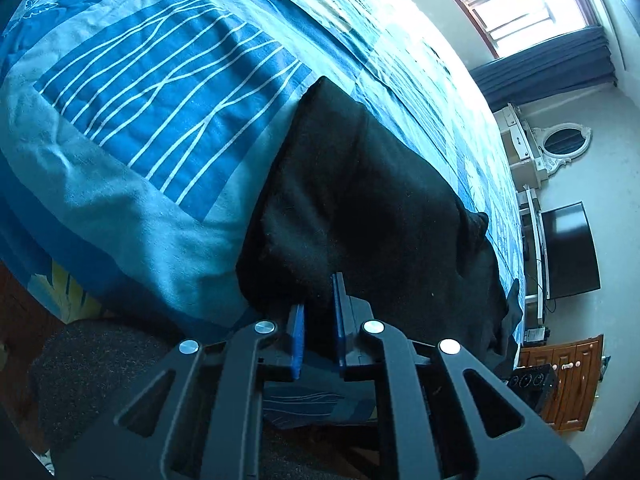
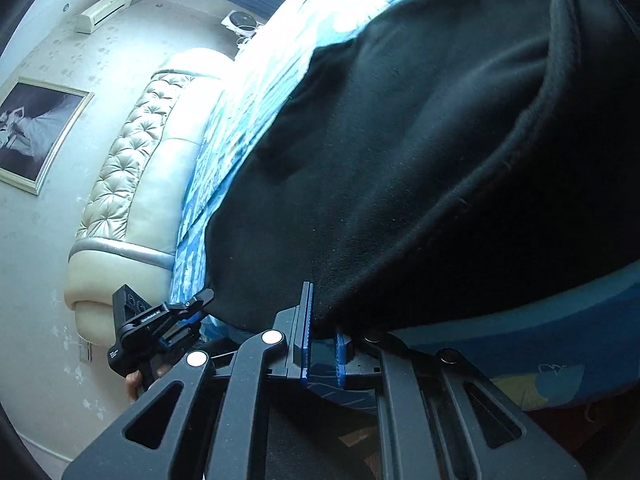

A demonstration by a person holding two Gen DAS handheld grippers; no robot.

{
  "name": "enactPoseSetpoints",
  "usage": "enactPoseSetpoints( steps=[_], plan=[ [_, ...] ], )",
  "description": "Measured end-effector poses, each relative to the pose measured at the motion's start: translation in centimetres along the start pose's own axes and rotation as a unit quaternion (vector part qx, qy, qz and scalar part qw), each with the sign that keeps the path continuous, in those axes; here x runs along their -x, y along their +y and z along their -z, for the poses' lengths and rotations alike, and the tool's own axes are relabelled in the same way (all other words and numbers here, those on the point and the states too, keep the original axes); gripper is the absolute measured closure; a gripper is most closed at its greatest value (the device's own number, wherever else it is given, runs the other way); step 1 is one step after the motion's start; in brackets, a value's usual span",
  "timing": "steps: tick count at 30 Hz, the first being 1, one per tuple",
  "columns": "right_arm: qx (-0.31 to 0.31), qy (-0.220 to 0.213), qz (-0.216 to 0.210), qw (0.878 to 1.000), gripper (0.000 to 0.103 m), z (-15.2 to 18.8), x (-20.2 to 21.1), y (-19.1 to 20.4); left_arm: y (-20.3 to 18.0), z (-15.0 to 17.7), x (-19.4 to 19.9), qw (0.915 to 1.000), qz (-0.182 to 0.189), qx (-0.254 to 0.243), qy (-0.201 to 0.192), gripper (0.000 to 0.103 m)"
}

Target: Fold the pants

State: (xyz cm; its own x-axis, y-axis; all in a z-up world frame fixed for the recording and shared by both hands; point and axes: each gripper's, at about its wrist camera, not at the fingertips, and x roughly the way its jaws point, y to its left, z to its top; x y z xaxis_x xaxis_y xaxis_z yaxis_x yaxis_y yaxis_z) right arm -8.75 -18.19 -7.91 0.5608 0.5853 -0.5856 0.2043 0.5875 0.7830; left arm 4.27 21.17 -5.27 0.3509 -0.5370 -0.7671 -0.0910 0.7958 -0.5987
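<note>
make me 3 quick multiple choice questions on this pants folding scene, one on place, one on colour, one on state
1. Where do the pants lie?
A. on the floor
B. on the bed cover
C. on a chair

2. What colour are the pants?
A. black
B. red
C. white

3. How is the right gripper?
A. wide open
B. out of view
C. shut on the pants

Answers:
1 B, the cover spreads under and around them.
2 A, the cloth is dark black in both views.
3 C, its blue pads pinch the near hem; the left gripper does likewise.
</note>
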Motion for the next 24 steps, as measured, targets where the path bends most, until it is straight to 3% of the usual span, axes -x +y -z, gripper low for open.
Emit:
enactPoseSetpoints(
  steps=[5, 10, 15, 16, 18, 19, 22, 24],
  plan=[
    [-0.007, 0.004, -0.017, 1.0, 0.092, -0.6, -0.3, -0.2, -1.2, 0.2, 0.3, 0.9991, -0.016, -0.038, -0.004, 0.091],
    [0.003, 0.01, 0.014, 1.0, 0.083, -1.3, 3.0, -0.4, -4.3, 1.9, 2.5, 0.9899, -0.057, -0.128, -0.022, 0.073],
    [0.044, -0.055, 0.07, 0.995, 0.08, -5.2, 9.4, 0.2, -7.0, 1.5, 4.2, 0.9851, -0.043, -0.158, -0.052, 0.046],
    [0.053, -0.081, 0.082, 0.992, 0.078, -6.8, 11.0, 0.2, -7.5, 0.9, 4.0, 0.9841, -0.043, -0.162, -0.059, 0.043],
    [0.058, -0.127, 0.115, 0.983, 0.061, -10.9, 13.9, -0.7, -8.1, -0.3, 2.8, 0.9841, -0.046, -0.158, -0.066, 0.04],
    [0.062, -0.139, 0.138, 0.979, 0.047, -13.2, 14.7, -1.4, -8.2, -0.9, 2.0, 0.985, -0.044, -0.152, -0.067, 0.039],
    [0.065, -0.177, 0.252, 0.949, 0.044, -20.3, 16.2, -4.3, -8.2, -2.3, -1.0, 0.9879, -0.052, -0.134, -0.058, 0.033],
    [0.033, -0.175, 0.317, 0.932, 0.044, -24.7, 15.8, -7.2, -7.7, -2.6, -2.8, 0.9905, -0.056, -0.117, -0.043, 0.031]
  ],
)
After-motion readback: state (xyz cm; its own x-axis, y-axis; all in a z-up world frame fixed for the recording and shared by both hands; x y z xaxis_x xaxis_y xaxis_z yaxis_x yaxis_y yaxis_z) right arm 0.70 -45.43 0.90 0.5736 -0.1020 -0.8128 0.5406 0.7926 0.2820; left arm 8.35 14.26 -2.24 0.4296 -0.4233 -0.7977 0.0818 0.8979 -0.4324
